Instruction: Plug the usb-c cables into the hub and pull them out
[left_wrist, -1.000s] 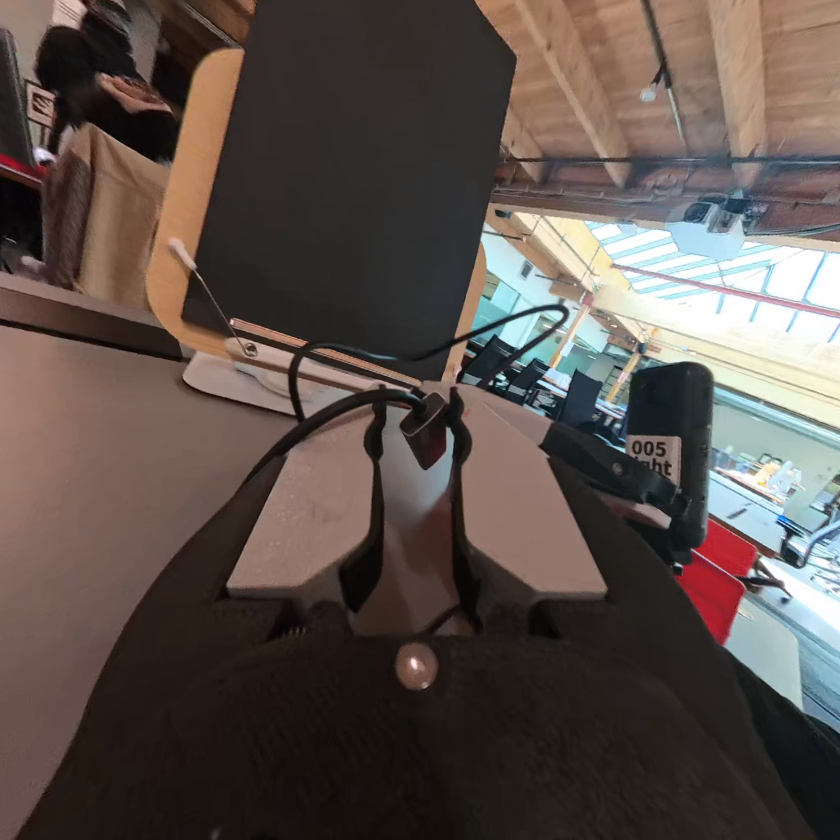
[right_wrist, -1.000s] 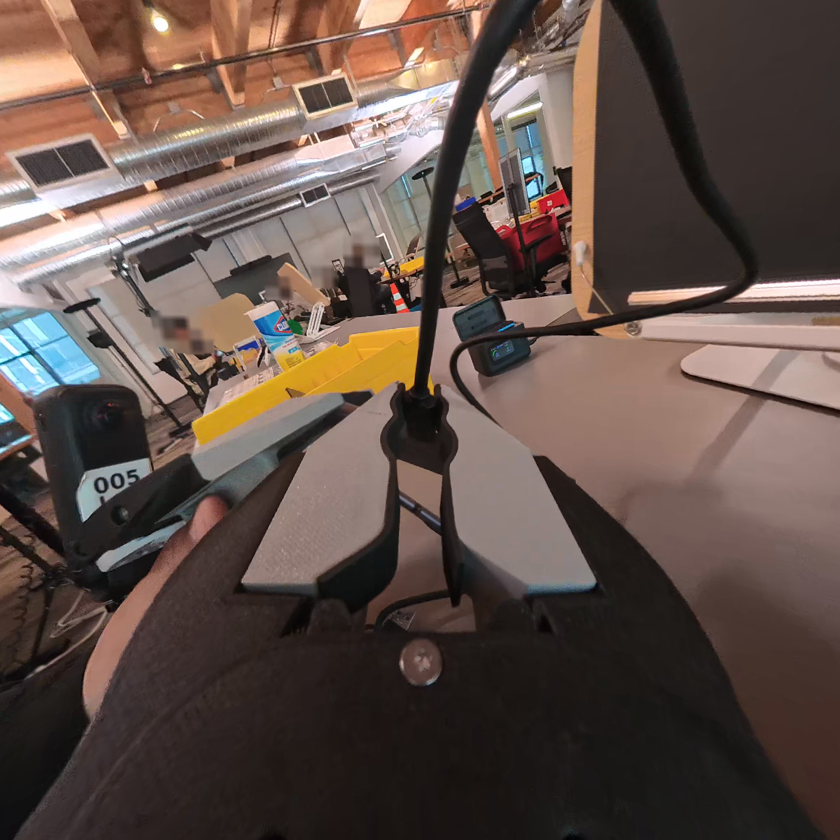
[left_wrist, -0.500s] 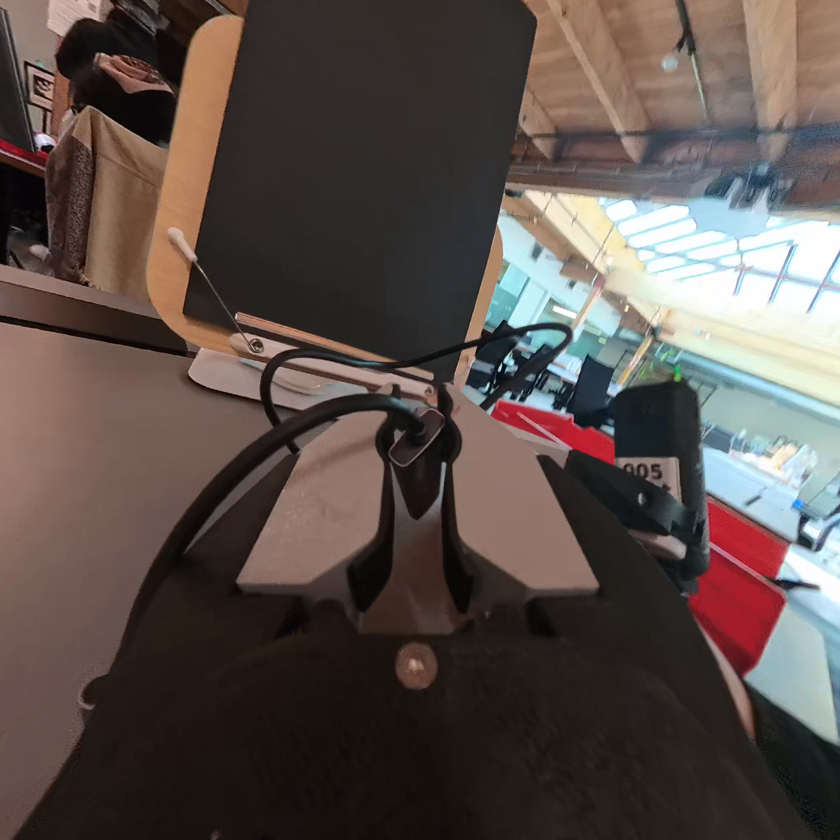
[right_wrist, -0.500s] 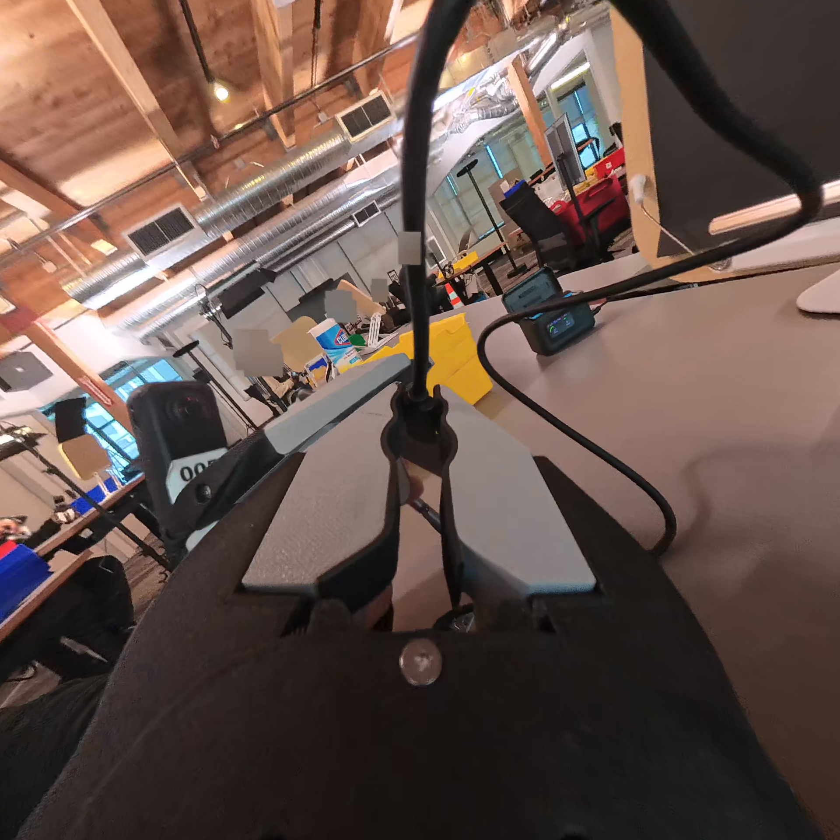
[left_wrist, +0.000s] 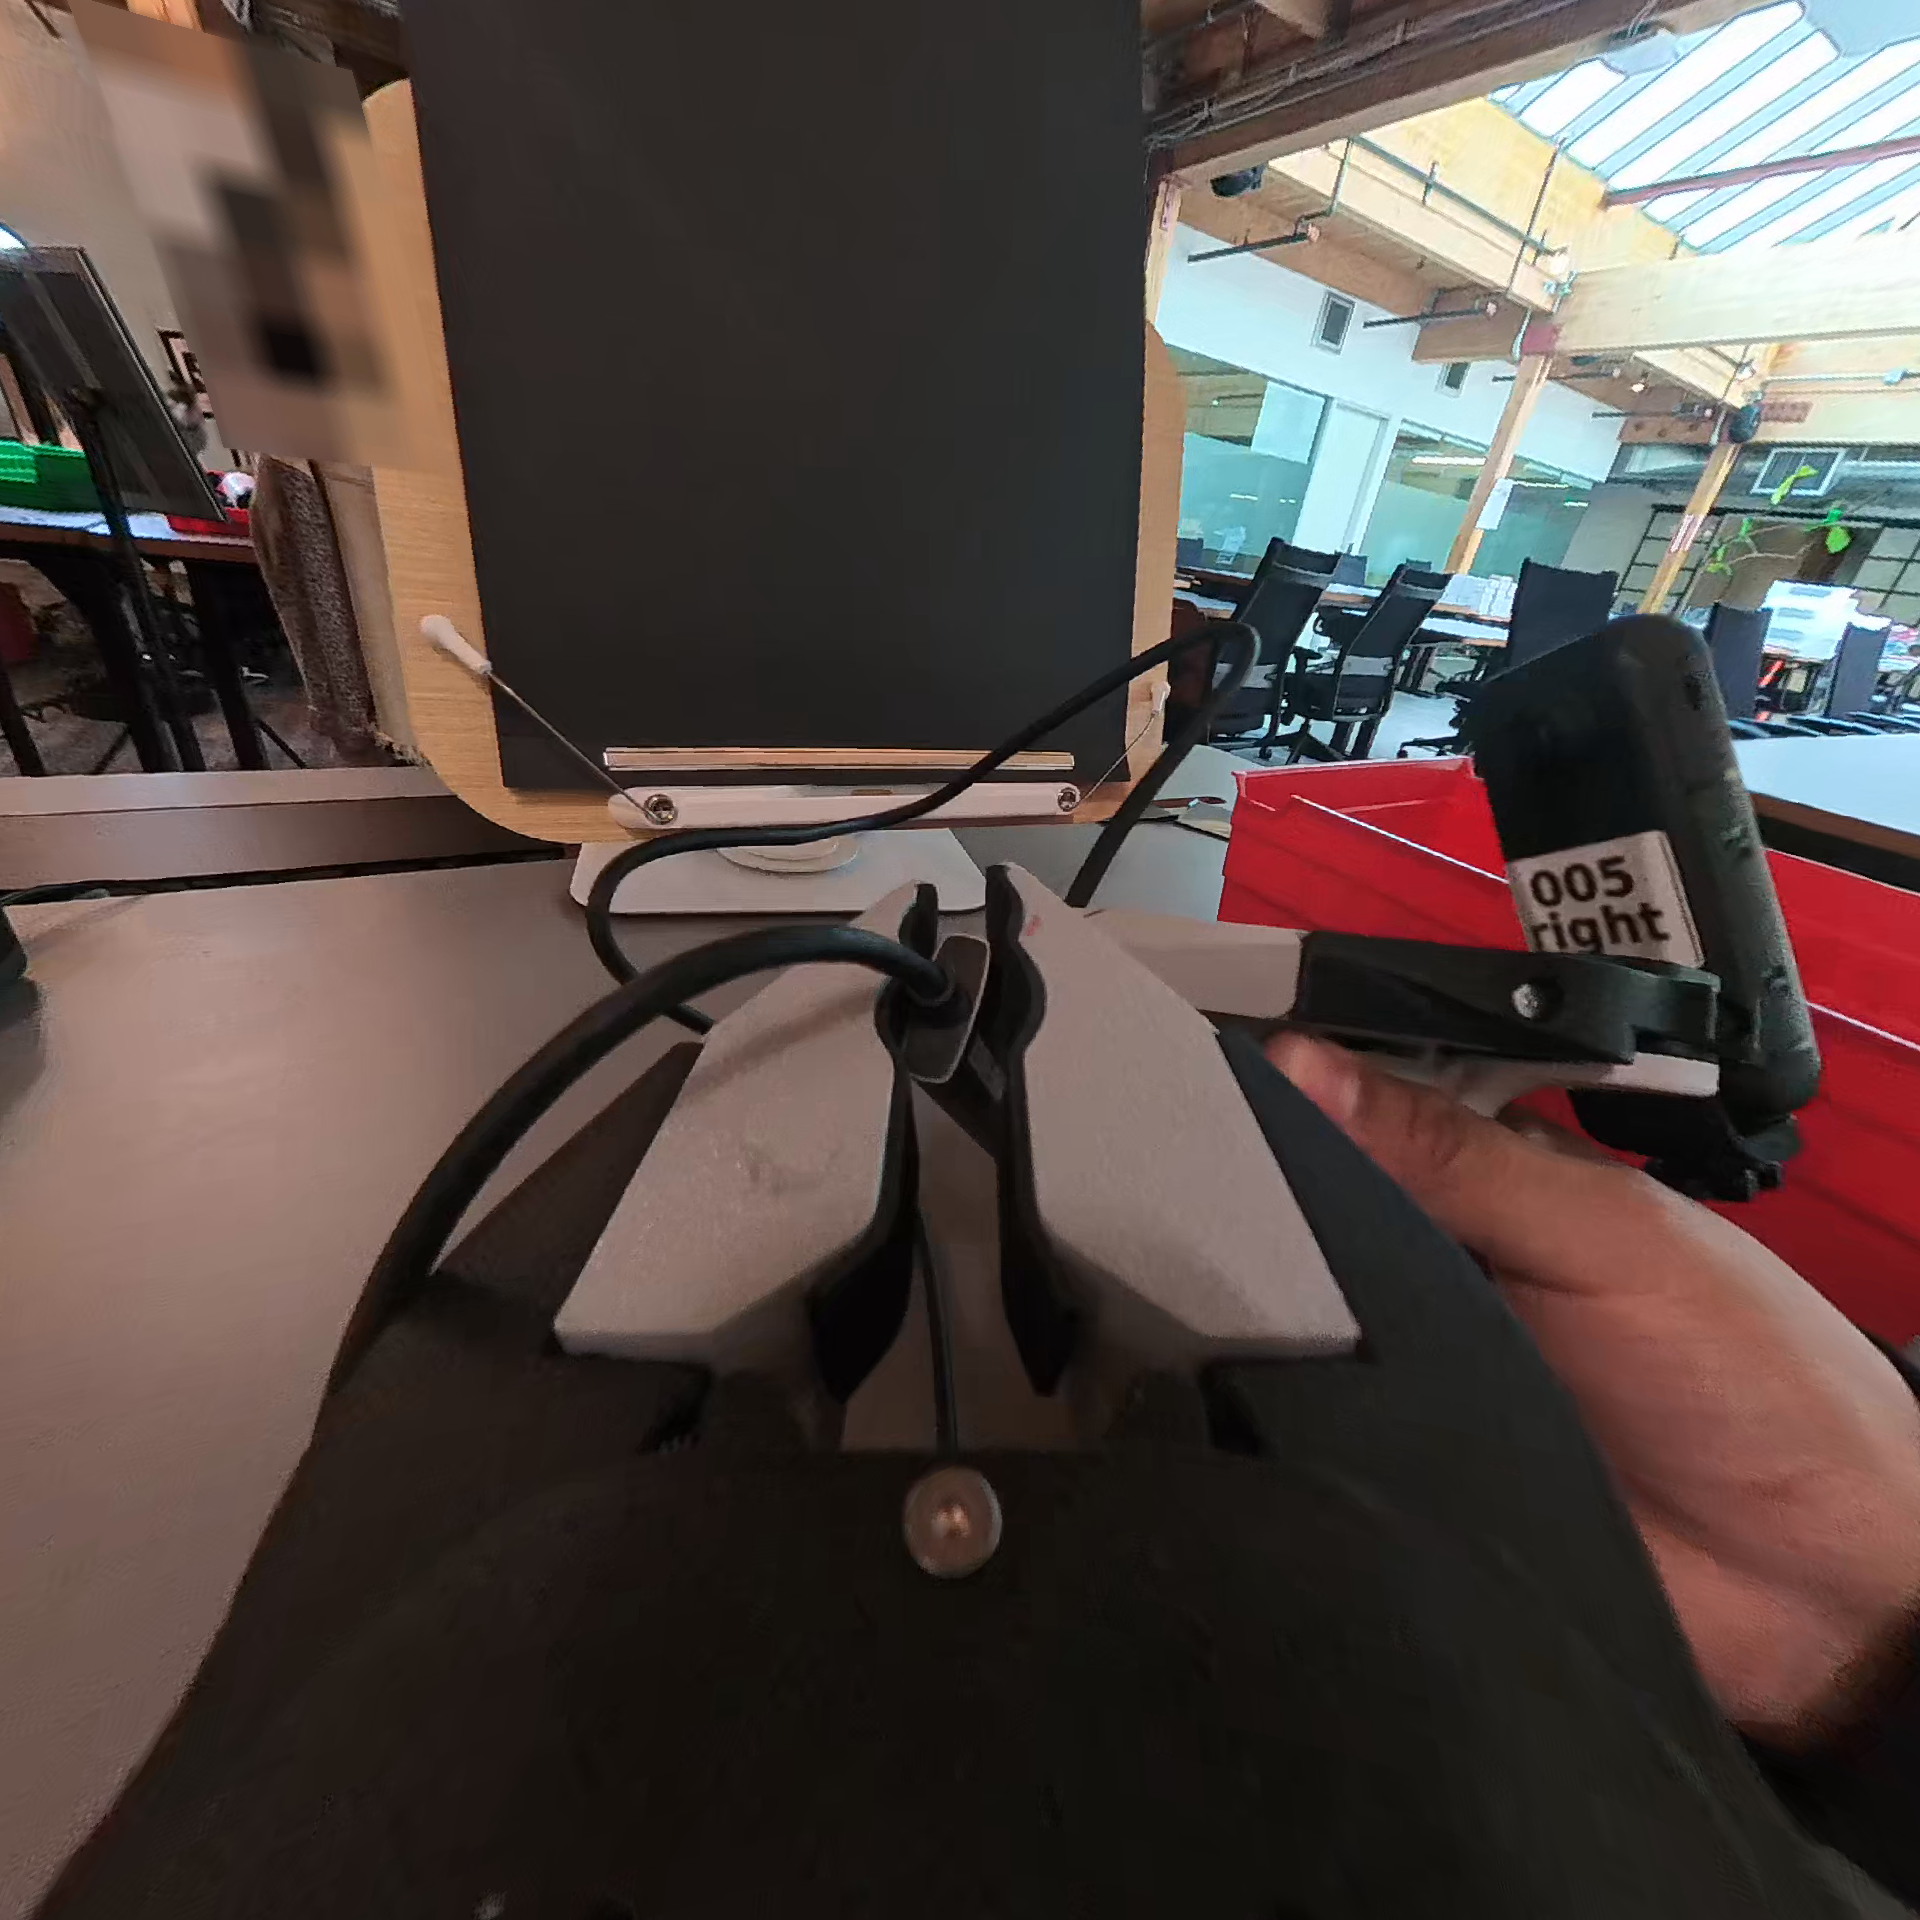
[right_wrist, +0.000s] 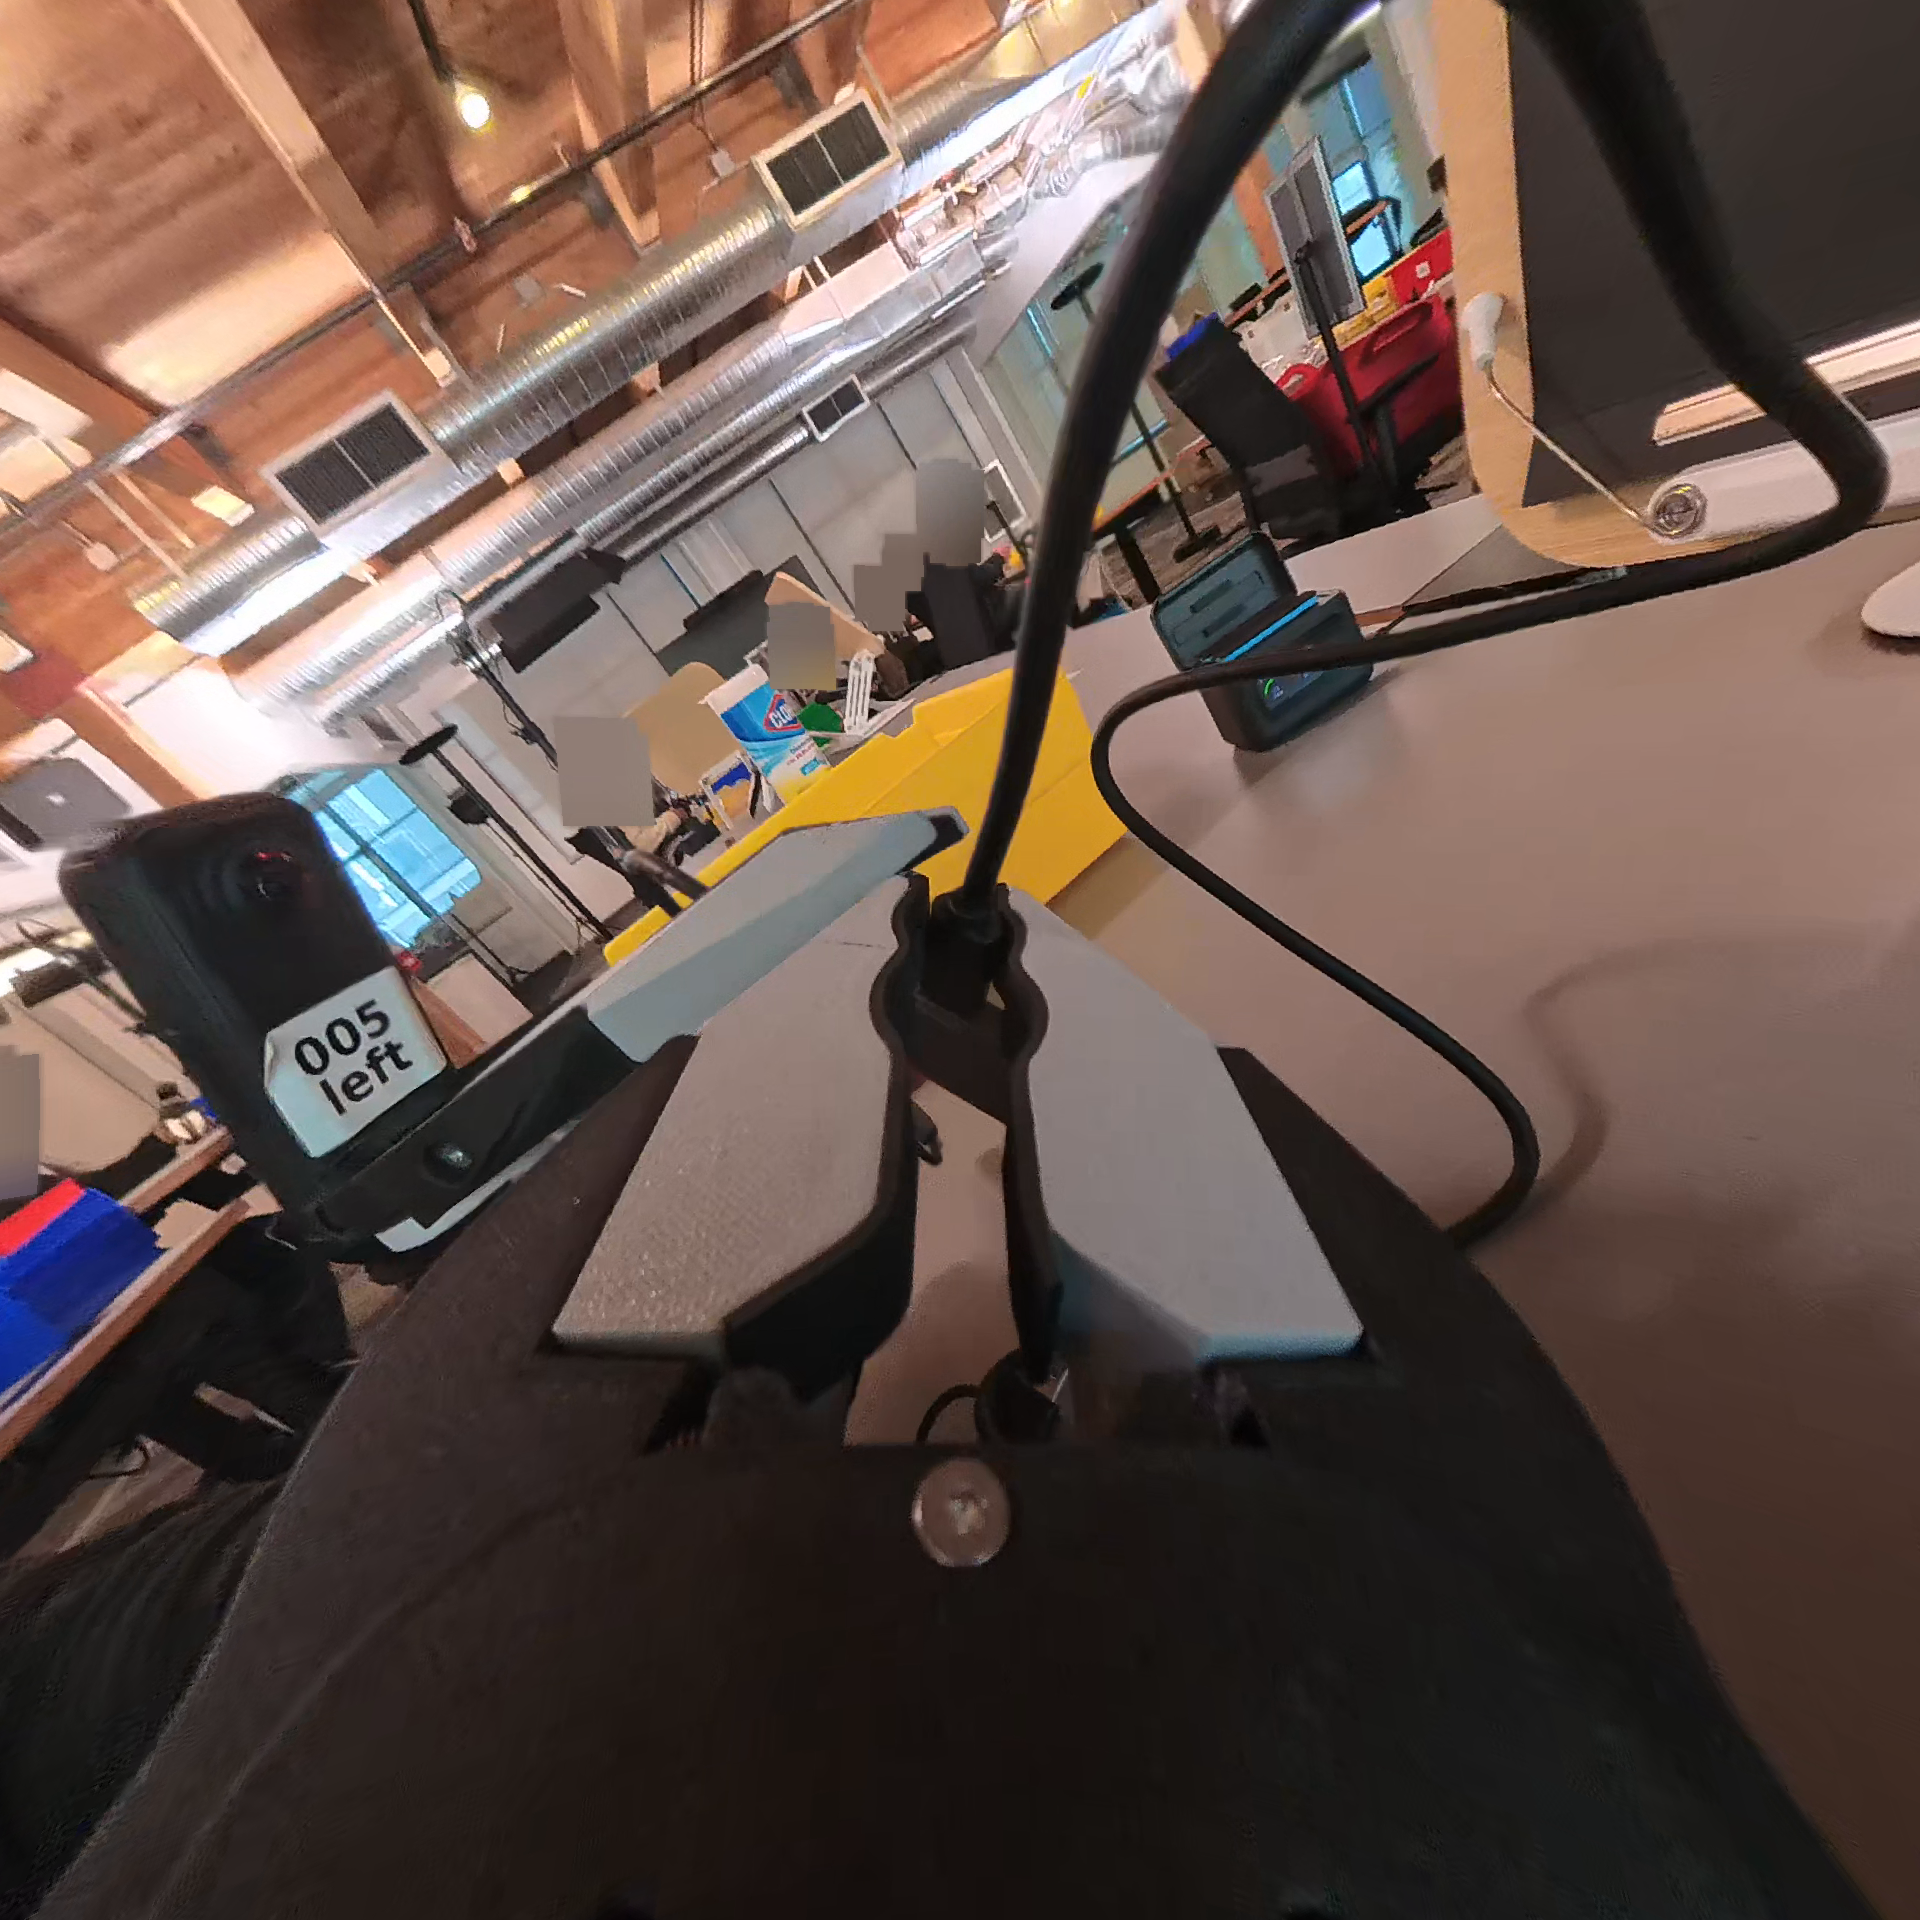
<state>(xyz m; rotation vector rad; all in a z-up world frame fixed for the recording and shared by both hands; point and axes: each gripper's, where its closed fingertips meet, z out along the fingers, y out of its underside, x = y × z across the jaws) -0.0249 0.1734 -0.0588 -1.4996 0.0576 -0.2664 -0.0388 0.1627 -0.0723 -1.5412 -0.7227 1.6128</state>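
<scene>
In the left wrist view my left gripper (left_wrist: 956, 904) is shut on a small silver hub (left_wrist: 948, 1023), held above the grey table (left_wrist: 208, 1091). The hub's own black cable (left_wrist: 623, 1029) arcs off to the left. My right gripper (right_wrist: 956, 914) is shut on a black usb-c plug (right_wrist: 961, 961), and its cable (right_wrist: 1039, 582) rises up out of frame. The two grippers meet tip to tip: the right gripper (left_wrist: 1164, 940) shows just right of the hub, and the left gripper (right_wrist: 904, 836) just left of the plug. Whether the plug sits in the hub is hidden.
A black board on a wooden stand (left_wrist: 779, 364) with a white base stands close behind. A red bin (left_wrist: 1351, 862) is at the right, a yellow bin (right_wrist: 935, 769) and a black charging case (right_wrist: 1268, 665) at the left. A thin cable (right_wrist: 1351, 987) lies looped on the table. Both grippers' tips are close together, under 4 cm apart.
Both grippers have tilted down toward level and drawn together. The hub has turned edge-on between the left fingers. Both stay shut on what they hold.
</scene>
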